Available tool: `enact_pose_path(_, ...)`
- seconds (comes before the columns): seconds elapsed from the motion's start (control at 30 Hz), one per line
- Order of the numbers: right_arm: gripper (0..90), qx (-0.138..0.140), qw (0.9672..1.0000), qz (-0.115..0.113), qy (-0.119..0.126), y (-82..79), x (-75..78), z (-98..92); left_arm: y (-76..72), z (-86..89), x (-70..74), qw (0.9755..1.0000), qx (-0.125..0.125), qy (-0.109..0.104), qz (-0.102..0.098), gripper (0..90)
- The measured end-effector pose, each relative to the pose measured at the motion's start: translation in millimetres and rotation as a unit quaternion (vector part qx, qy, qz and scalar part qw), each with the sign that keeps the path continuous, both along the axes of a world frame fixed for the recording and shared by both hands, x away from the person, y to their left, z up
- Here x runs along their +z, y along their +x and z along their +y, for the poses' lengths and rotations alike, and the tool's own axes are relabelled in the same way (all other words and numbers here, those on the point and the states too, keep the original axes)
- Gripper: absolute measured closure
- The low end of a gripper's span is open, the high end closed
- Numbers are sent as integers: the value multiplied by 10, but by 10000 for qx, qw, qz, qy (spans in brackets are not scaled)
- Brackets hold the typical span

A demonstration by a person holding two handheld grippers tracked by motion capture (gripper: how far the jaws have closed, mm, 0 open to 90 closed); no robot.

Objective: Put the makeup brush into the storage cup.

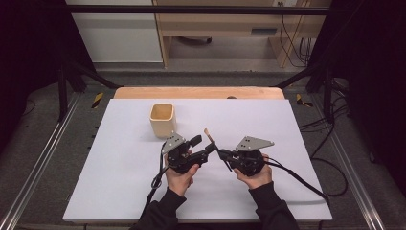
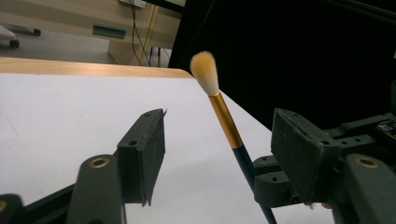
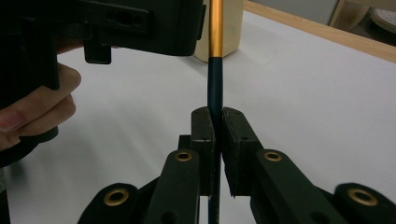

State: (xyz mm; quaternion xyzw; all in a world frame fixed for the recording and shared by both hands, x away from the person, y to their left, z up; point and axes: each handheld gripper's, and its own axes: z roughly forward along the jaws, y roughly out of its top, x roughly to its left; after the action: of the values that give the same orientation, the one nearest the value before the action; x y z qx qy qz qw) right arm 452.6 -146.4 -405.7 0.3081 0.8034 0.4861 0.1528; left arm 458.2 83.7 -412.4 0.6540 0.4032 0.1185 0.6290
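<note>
Hand-over above the white table (image 1: pixel 119 191): brush (image 2: pixel 225 122) pinched by its dark handle in right gripper (image 3: pixel 217 122), tuft up; left gripper (image 2: pixel 219 154) spread around the gold ferrule, not touching, ready to take it. Cream cup (image 1: pixel 163 120) near, likely destination.

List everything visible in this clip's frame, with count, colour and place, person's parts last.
brush: 1, pale bristles, gold ferrule, dark handle; held above the table's middle, handle clamped in the right tongs, between the left tongs' open jaws
cup: 1, cream; on the table, behind the left tongs
table: 1, white top, wooden far edge
left tongs: 1, black; open around the brush
right tongs: 1, black; shut on the brush
hands: 2, dark sleeves; near edge
</note>
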Motion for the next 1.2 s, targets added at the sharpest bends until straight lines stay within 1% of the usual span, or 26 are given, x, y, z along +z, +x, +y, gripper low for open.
enact_pose_path(0.37, 838, 51, 10000, -19, 6, -5, 1, 45, -12, -8, 0, 10000, 70, -50, 32, 472)
enact_pose_path(0.47, 838, 54, 10000, -20, 13, -6, 1, 48, -12, -11, -1, 9999, 61, -104, 79, 503)
enact_pose_path(0.67, 838, 62, 10000, -9, 15, -8, -4, 59, -14, -33, -12, 9998, 59, -144, 160, 561)
enact_pose_path(0.8, 839, 76, 10000, -7, 18, -9, -8, 64, -15, -36, -13, 9997, 67, -164, 172, 608)
enact_pose_path(1.2, 839, 125, 9999, -32, 38, -19, -4, 95, -24, -56, -18, 9993, 127, -245, 234, 673)
